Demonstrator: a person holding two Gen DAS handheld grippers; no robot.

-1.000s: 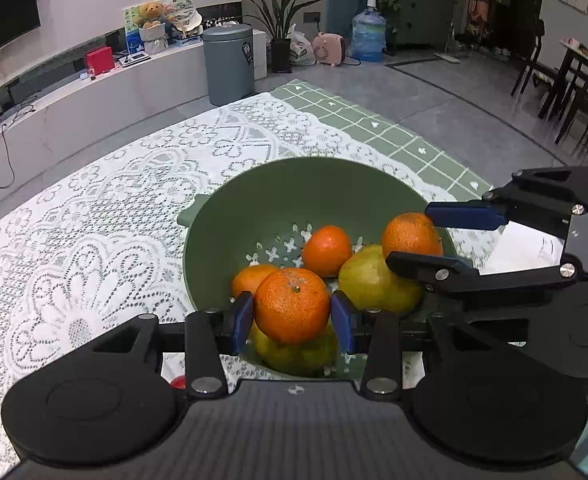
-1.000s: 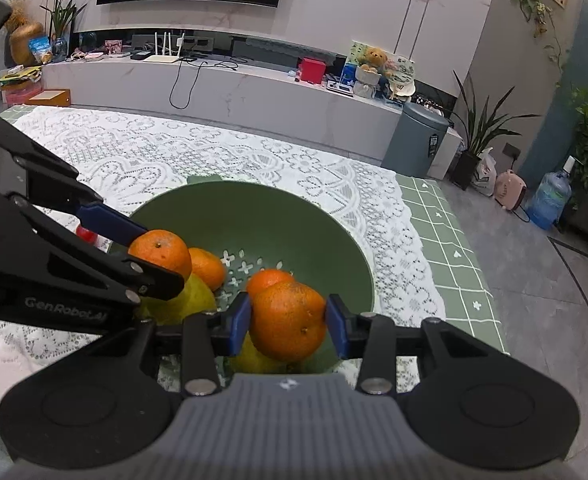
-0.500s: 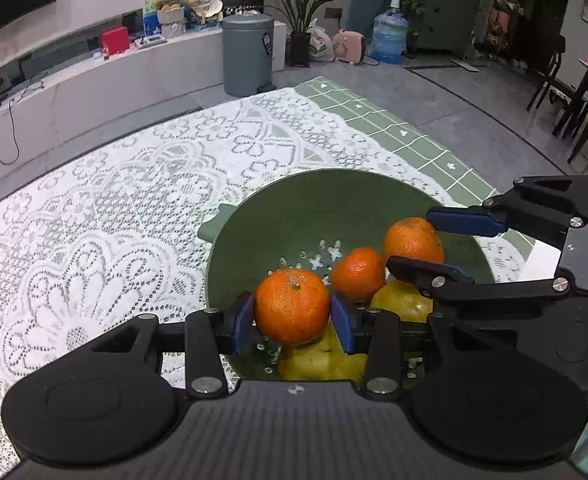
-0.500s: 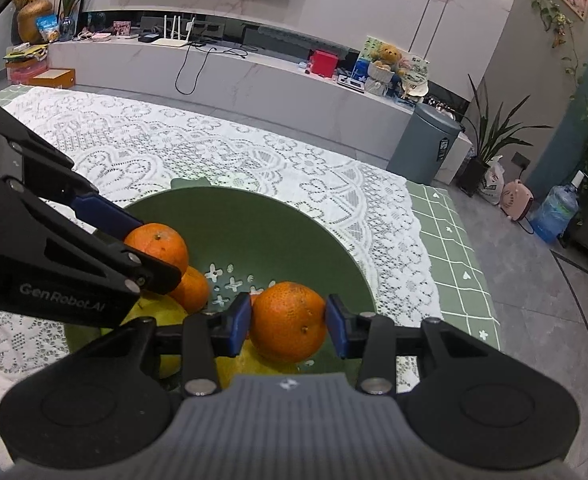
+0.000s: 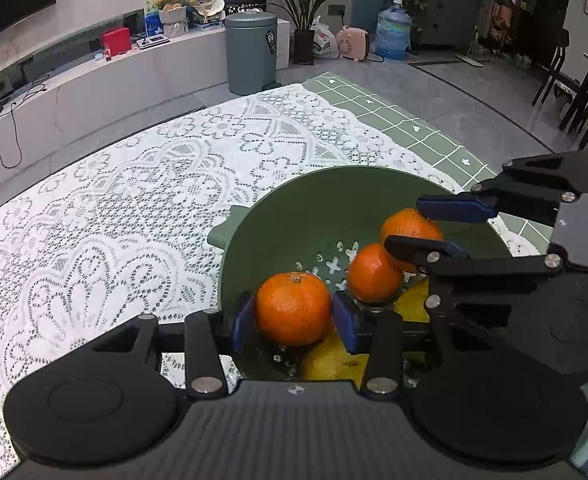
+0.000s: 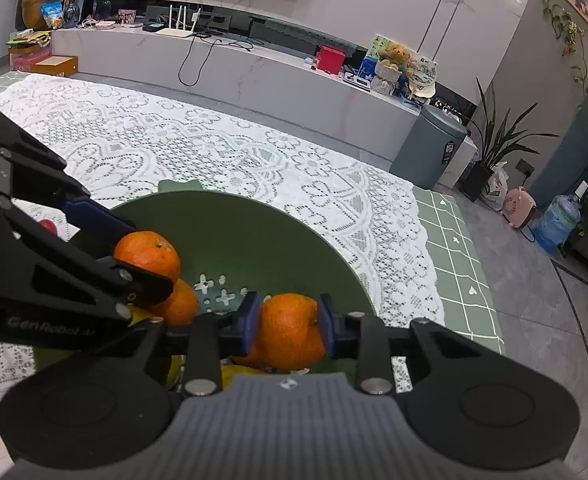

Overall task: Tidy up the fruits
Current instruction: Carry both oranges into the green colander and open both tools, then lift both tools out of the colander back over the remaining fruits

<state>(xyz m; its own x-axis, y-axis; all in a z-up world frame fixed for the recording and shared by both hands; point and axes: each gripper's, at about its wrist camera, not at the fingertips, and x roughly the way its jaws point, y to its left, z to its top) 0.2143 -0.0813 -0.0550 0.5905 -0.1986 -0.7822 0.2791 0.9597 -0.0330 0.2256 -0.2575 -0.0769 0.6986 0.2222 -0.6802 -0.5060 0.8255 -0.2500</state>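
Observation:
A green perforated bowl (image 5: 305,208) stands on the lace tablecloth; it also shows in the right wrist view (image 6: 278,236). My left gripper (image 5: 293,316) is shut on an orange (image 5: 293,307) over the bowl's near left side. My right gripper (image 6: 289,326) is shut on another orange (image 6: 290,330) over the bowl; it appears in the left wrist view (image 5: 425,226) holding that orange (image 5: 407,226). A loose orange (image 5: 371,272) and yellow pears (image 5: 329,360) lie in the bowl.
The white lace cloth (image 5: 114,208) covers the table, with a green checked mat (image 5: 405,128) at its far edge. A small red object (image 6: 48,226) lies left of the bowl. A grey bin (image 5: 250,52) and a low white counter stand beyond.
Both grippers have pulled back and up with their oranges still held. The bowl now sits further right and lower in the left wrist view.

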